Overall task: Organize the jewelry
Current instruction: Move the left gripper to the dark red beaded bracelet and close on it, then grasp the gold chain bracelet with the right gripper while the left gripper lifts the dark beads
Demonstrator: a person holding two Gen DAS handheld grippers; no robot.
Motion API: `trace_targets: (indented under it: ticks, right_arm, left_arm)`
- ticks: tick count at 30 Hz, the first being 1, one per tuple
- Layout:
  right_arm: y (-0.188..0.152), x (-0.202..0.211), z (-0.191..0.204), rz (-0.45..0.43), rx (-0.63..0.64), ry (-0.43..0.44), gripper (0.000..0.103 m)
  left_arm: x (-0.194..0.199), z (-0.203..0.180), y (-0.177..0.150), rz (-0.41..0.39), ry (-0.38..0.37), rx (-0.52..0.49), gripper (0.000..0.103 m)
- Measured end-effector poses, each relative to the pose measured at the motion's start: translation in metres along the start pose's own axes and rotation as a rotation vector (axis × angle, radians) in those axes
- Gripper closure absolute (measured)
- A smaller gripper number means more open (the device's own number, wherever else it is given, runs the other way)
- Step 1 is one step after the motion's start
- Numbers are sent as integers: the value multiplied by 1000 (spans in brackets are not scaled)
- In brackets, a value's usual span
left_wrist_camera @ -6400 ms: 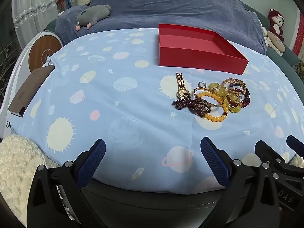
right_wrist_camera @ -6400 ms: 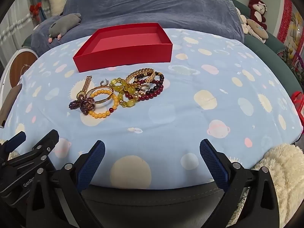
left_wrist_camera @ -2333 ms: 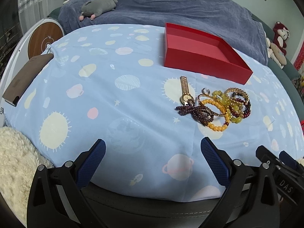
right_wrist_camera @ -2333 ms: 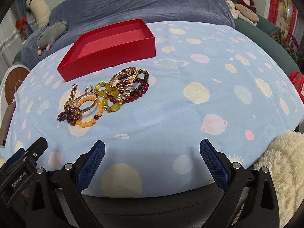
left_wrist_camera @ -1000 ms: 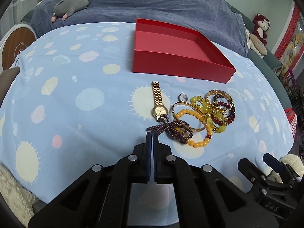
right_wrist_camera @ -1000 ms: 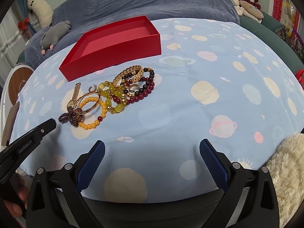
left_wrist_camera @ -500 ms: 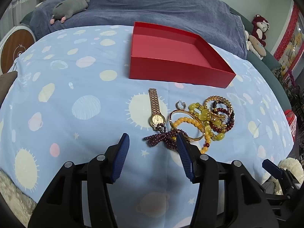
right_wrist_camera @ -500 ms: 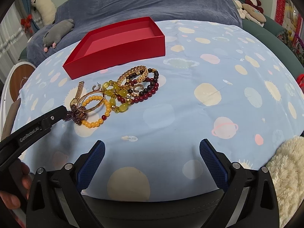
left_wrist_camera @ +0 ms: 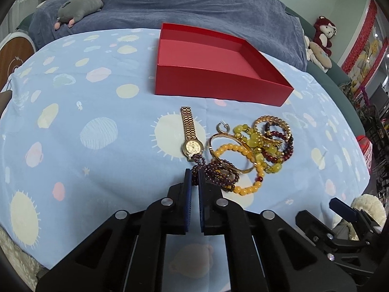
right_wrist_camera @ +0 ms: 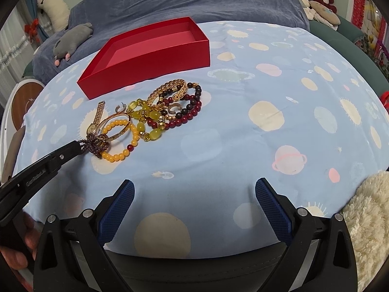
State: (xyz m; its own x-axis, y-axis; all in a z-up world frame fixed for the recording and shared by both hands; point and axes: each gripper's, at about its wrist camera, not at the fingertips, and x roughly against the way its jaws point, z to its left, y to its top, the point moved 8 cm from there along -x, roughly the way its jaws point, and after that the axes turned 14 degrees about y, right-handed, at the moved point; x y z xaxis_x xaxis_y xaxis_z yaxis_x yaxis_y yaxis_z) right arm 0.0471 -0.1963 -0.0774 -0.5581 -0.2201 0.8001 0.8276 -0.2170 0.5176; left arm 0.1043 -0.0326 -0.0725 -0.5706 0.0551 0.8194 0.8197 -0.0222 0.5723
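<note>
A pile of jewelry lies on the blue planet-print cloth: a gold watch [left_wrist_camera: 190, 136], a dark purple bead bracelet [left_wrist_camera: 218, 175], an orange bead bracelet [left_wrist_camera: 237, 149], yellow-green beads [left_wrist_camera: 255, 143] and dark red beads [left_wrist_camera: 279, 143]. An empty red box [left_wrist_camera: 218, 65] stands behind the pile. My left gripper [left_wrist_camera: 195, 174] is shut on the purple bead bracelet at the pile's near edge; it also shows in the right wrist view [right_wrist_camera: 80, 147]. My right gripper [right_wrist_camera: 194, 194] is open and empty, well short of the pile [right_wrist_camera: 155, 112].
A grey plush toy [left_wrist_camera: 80, 6] lies on the dark blue blanket [left_wrist_camera: 194, 4] behind the box. A fluffy cream rug [right_wrist_camera: 364, 209] lies at the right edge. A round wooden-faced object [left_wrist_camera: 14, 58] stands at far left. The right gripper shows at lower right in the left wrist view [left_wrist_camera: 345, 219].
My left gripper moved forward to the pile and closed on the purple bead bracelet; half a second ago it was open just short of it. The right gripper stayed open.
</note>
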Motion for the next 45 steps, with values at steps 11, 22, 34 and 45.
trace_targets:
  ticks: [11, 22, 34, 45]
  right_arm:
    - [2, 3, 1, -11, -1, 6, 7]
    - [1, 2, 1, -5, -4, 9, 7]
    - [22, 2, 4, -7, -3, 71, 10]
    - [83, -34, 11, 20, 33, 98, 31]
  left_arm:
    - [13, -3, 6, -19, -26, 12, 102]
    - [-9, -8, 0, 29, -8, -12, 65]
    - [6, -10, 1, -7, -52, -21, 100]
    - [8, 13, -3, 2, -36, 67, 100]
